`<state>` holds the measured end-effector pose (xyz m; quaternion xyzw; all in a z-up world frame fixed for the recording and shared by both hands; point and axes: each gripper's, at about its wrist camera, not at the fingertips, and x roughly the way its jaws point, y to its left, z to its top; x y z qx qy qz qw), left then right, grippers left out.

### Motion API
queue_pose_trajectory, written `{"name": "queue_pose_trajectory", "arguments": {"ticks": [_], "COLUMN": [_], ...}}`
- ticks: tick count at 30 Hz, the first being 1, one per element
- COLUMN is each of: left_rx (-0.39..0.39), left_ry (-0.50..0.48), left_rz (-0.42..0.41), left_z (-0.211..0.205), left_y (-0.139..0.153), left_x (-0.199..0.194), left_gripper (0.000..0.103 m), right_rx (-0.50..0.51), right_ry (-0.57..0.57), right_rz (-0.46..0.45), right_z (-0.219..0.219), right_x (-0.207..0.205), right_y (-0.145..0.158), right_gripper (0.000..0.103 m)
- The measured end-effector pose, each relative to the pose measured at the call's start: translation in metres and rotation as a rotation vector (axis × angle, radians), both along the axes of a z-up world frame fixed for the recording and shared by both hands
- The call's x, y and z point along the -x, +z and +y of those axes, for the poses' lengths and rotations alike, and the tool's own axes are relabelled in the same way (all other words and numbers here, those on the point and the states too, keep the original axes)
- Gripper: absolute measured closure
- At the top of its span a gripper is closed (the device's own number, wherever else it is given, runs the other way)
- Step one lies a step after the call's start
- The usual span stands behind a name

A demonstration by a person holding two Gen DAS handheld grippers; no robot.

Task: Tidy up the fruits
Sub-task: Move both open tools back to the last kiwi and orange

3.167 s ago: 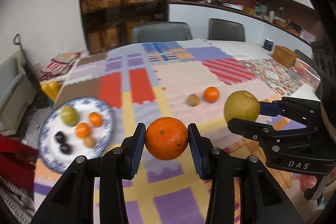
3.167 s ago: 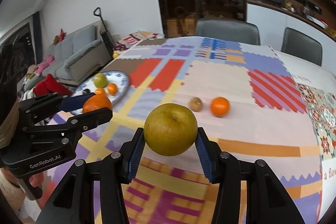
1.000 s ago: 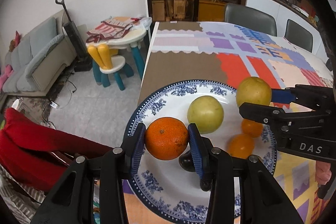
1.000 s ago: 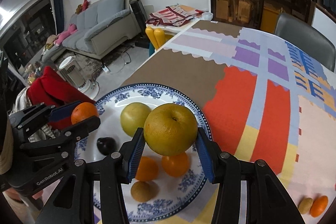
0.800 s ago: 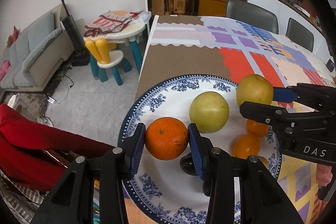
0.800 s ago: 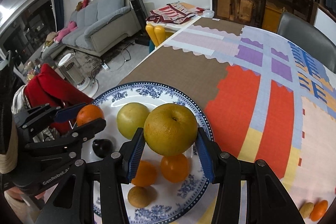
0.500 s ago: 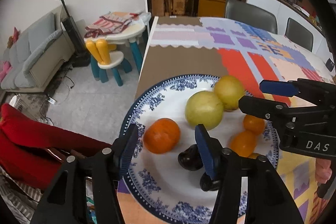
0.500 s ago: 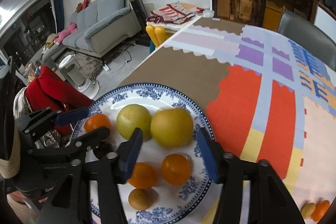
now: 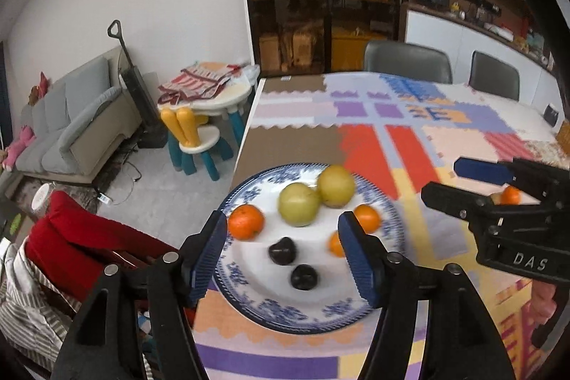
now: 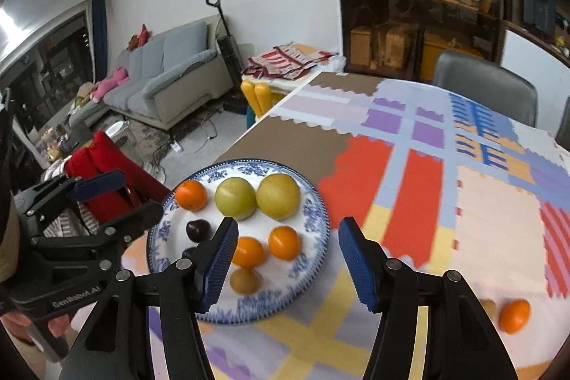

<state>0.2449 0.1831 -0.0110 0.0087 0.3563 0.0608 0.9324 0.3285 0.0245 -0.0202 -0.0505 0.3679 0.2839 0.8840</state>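
Both empty: left gripper (image 9: 283, 251) spread wide above the plate (image 9: 249, 301), right gripper (image 10: 286, 255) likewise parted, just right of it. On the plate: 1 large orange (image 10: 191, 194) at the left rim, 2 yellow-green round fruits (image 10: 236, 197) touching at the back, 2 small oranges (image 10: 284, 242), 1 brown fruit (image 10: 243, 280), 2 dark ones (image 10: 198, 230). Still out on the desk (image 10: 498, 230), well apart: 1 small orange (image 10: 513, 311) with a brown fruit (image 10: 490, 308) just beside it.

Risks, as judged: plate near the desk edge, large orange at its rim, so any nudge from a passing gripper could send fruit rolling to the floor. Crowded plate leaves little room for 2 more; round fruit dropped against neighbours likely to roll. Small loose fruits easy to pinch off-centre and squirt away.
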Motion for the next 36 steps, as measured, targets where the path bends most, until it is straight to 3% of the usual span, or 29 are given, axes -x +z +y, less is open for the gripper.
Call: {"name": "queue_pose_trajectory", "arguments": {"ticks": [9, 13, 23, 36], "left_rx": [-0.013, -0.011, 0.024, -0.056], "left_ry": [-0.051, -0.093, -0.169, -0.297], "left_rz": [-0.083, -0.129, -0.167, -0.213], "left_z": [-0.044, -0.071, -0.126, -0.188], "left_y": [0.028, 0.036, 0.046, 0.049], "left_x": [0.032, 0.048, 0.061, 0.054], "left_gripper": [0.035, 0.021, 0.011, 0.010], "right_rx": [-0.024, -0.036, -0.033, 0.045], "right_ry": [-0.066, -0.103, -0.214, -0.298], "right_rz": [-0.073, -0.103, -0.145, -0.179], "right_z": [-0.052, -0.082, -0.150, -0.204], "right_x": [0.044, 0.066, 0.099, 0.103], "right_y": [0.024, 0.034, 0.053, 0.054], "right_gripper": [0.043, 0.043, 0.037, 0.037]}}
